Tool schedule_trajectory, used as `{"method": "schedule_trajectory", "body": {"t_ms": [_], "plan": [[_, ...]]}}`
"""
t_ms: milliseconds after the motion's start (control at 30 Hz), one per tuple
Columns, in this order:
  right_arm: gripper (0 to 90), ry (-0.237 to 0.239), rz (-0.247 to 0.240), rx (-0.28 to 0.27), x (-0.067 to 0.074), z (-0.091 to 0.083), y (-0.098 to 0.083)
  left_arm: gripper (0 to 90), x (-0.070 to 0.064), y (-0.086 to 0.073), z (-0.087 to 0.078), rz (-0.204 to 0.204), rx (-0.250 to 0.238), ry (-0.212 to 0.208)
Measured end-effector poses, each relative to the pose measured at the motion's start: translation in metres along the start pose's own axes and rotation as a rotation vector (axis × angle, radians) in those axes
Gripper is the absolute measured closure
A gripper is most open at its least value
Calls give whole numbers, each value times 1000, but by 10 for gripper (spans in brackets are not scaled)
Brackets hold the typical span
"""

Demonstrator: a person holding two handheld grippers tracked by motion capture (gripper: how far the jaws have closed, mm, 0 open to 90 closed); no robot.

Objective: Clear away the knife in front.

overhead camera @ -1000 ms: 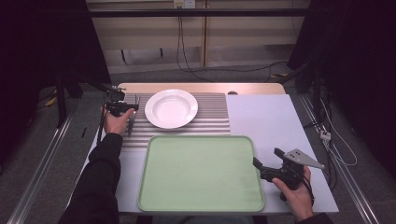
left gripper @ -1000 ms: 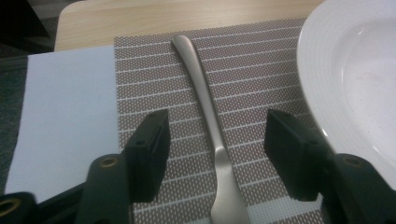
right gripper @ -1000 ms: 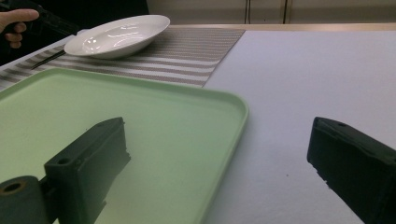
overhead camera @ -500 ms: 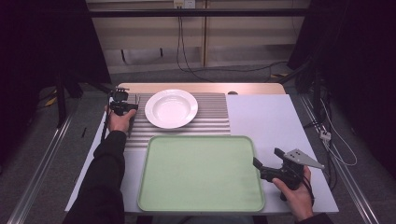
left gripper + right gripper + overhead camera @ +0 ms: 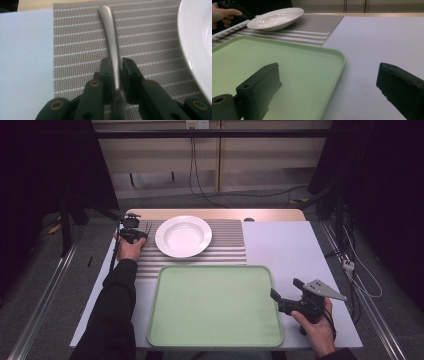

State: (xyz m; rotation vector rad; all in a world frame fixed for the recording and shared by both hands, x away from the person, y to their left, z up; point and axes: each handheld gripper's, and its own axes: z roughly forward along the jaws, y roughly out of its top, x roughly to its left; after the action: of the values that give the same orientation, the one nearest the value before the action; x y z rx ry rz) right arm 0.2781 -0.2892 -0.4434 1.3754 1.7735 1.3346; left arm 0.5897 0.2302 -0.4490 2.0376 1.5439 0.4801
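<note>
Currently, item one: my left hand-held gripper point(image 5: 116, 75) has just been closing, pinching slim grey metal utensil handle point(image 5: 110, 37) far-left; right hand-held gripper point(image 5: 329, 92) spread wide, idle. Next: lift.

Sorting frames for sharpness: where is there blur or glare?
Left gripper view: the tongs are soft up close, while the metal handle and mat look sharp. Right gripper view: the near tongs blur; the plate shows glare. High view: dark edges.

Table point(image 5: 300, 250) with placemat point(image 5: 225, 245), tray point(image 5: 215, 305)
</note>
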Motion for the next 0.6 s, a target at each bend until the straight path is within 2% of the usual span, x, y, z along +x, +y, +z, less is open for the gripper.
{"method": "schedule_trajectory", "body": {"t_ms": [67, 100, 167, 200, 233, 300, 367, 600], "plan": [[46, 1, -2, 1, 0, 0, 0, 794, 0, -1, -3, 4, 17, -11], [47, -1, -2, 0, 0, 0, 0, 794, 0, -1, -4, 21, 30, -14], [46, -3, 0, 1, -1, 0, 0, 794, 0, -3, -6, 12, 40, -26], [47, -5, 1, 0, -1, 0, 0, 794, 0, -3, -8, 27, 50, -31], [47, -5, 1, 0, -1, 0, 0, 794, 0, -5, -8, 16, 38, -36], [46, -3, -3, 2, 0, 0, 0, 794, 2, -8, -11, 20, 52, -58], [47, -3, -3, 2, 0, 1, 0, 794, 2, -8, -13, 16, 63, -57], [46, 0, -4, 4, 0, 2, 0, 781, -1, -5, -10, 25, 59, -36]]}}
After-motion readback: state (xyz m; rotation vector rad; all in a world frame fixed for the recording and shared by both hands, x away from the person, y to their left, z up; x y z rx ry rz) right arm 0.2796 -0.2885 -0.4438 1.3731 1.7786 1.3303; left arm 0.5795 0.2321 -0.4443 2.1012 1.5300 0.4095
